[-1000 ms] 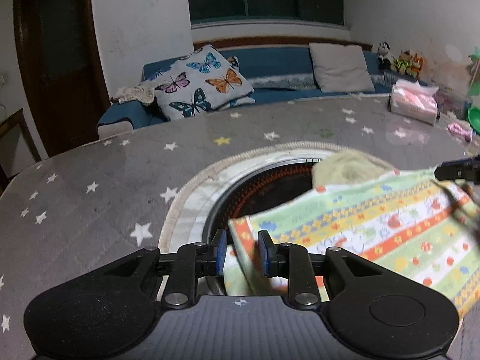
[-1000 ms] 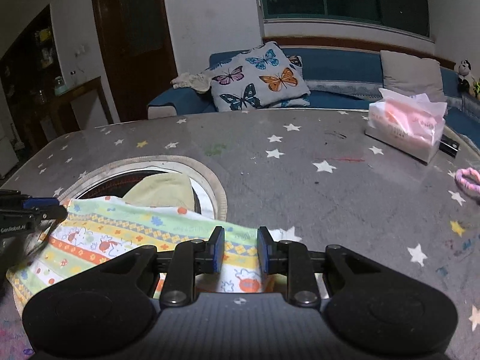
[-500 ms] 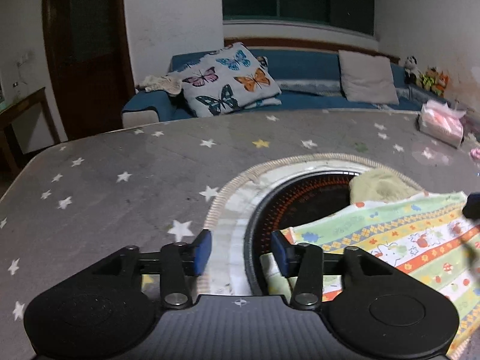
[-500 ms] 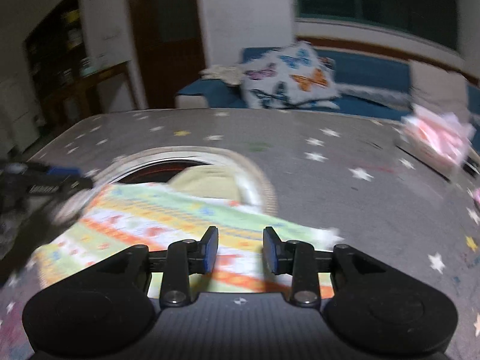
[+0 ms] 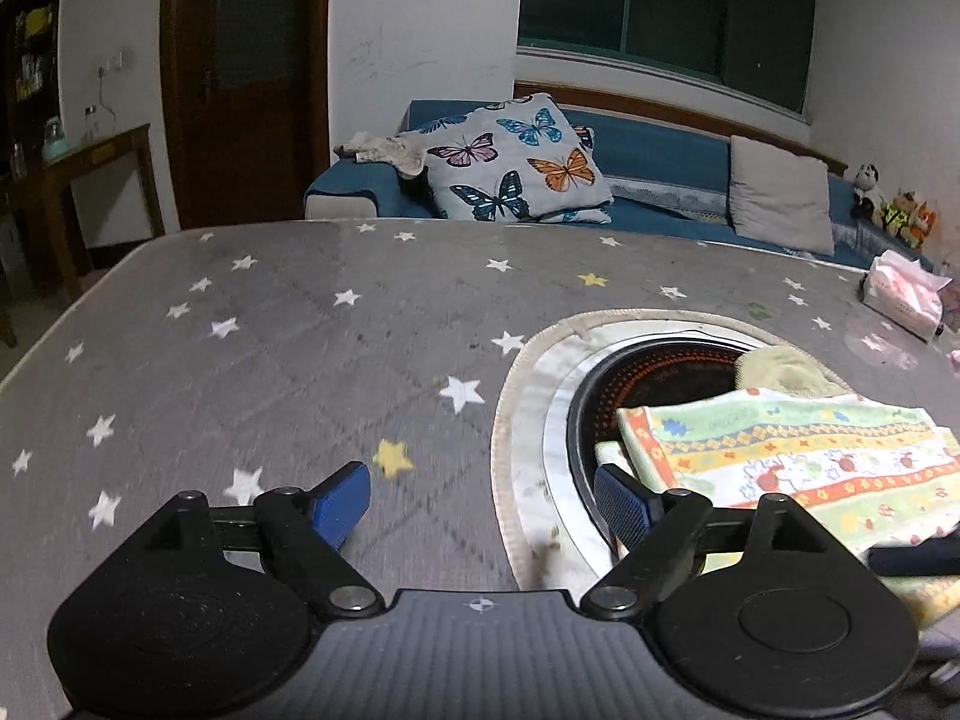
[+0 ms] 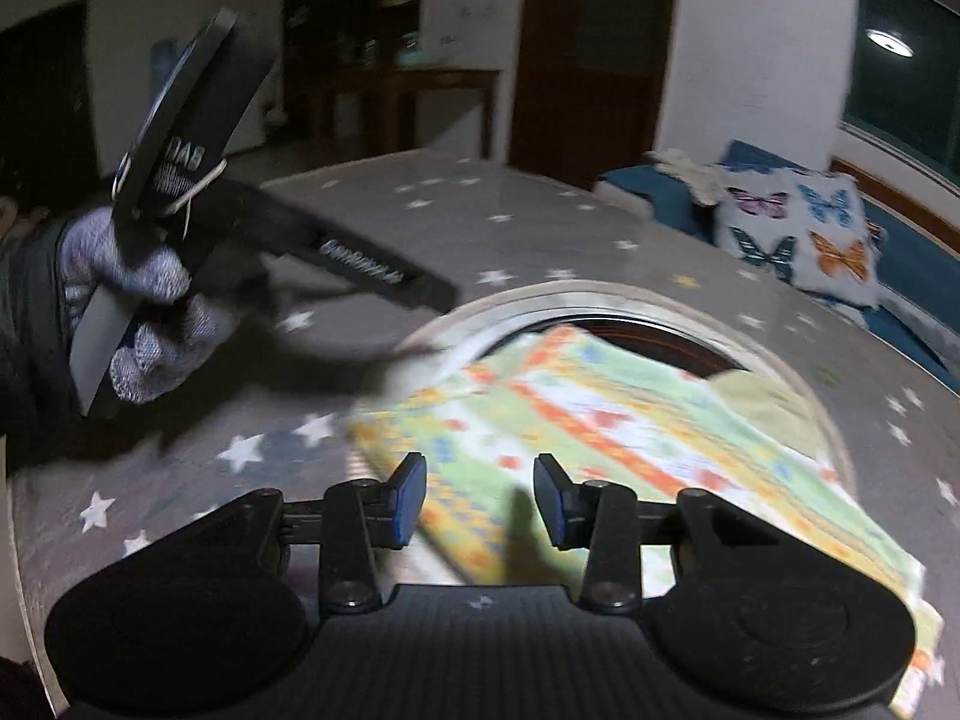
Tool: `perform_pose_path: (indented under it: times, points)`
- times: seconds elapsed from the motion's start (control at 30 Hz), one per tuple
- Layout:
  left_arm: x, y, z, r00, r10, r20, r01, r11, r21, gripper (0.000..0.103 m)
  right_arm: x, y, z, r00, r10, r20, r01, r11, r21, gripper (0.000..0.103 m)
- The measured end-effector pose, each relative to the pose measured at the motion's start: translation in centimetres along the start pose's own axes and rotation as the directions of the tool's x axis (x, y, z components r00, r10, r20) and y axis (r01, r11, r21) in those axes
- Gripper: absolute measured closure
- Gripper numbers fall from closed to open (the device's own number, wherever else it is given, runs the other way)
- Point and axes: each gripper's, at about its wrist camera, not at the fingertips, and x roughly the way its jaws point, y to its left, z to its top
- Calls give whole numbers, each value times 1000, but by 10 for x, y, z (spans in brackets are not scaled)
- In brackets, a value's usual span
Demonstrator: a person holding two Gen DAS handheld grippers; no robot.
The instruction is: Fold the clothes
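Blur and cropped edges

In the right wrist view we see the striped cloth (image 6: pixel 606 420) smeared by motion, its print unreadable and its lower corner hidden behind the right gripper (image 6: pixel 480 495); the lettering on the left gripper (image 6: pixel 360 267) is illegible.

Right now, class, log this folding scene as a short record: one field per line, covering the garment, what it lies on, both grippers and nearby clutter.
garment: striped patterned cloth, folded flat, partly over the round opening
under it: a pale yellow cloth shows at the far edge
surface: grey star-print table cover
left gripper: open, holds nothing, cloth edge beside its right finger
right gripper: open, above the cloth's near edge, no grip
clutter: tissue pack at the far right
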Motion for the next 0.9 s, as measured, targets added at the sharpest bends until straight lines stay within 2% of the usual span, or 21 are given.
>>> perform_pose_path:
  times: [0.13, 0.27, 0.4, 0.63, 0.7, 0.73, 0.77, 0.9]
  points:
    - [-11, 5, -4, 1000, -17, 12, 17, 1000, -9, 19, 18, 15, 4, 1000, -14, -17, 14, 1000, -10, 70]
    - [-14, 11, -6, 1000, -18, 11, 18, 1000, -23, 18, 28, 26, 0, 999, 9, -47, -11, 999, -37, 71]
    - [-13, 17, -8, 1000, -21, -1, 21, 999, -47, 18, 25, 30, 2, 999, 26, -40, -28, 998, -51, 71]
    - [-14, 21, -6, 995, -100, -21, 97, 988, -120, 18, 38, 32, 8, 997, 44, -56, -46, 998, -42, 71]
    - [-14, 21, -5, 991, -130, -30, 125, 981, -148, 18, 40, 30, 8, 998, 47, -50, -49, 998, -29, 75]
    - [-13, 21, -5, 988, -147, -36, 139, 976, -167, 18, 39, 28, 9, 998, 45, -46, -46, 999, -14, 85]
    - [-12, 21, -4, 985, -166, -43, 155, 969, -192, 18, 37, 25, 10, 998, 43, -41, -43, 999, 1, 91]
    - [-5, 19, -2, 968, -241, -71, 213, 936, -281, 18, 27, 15, 14, 999, 51, -11, -50, 997, 67, 96]
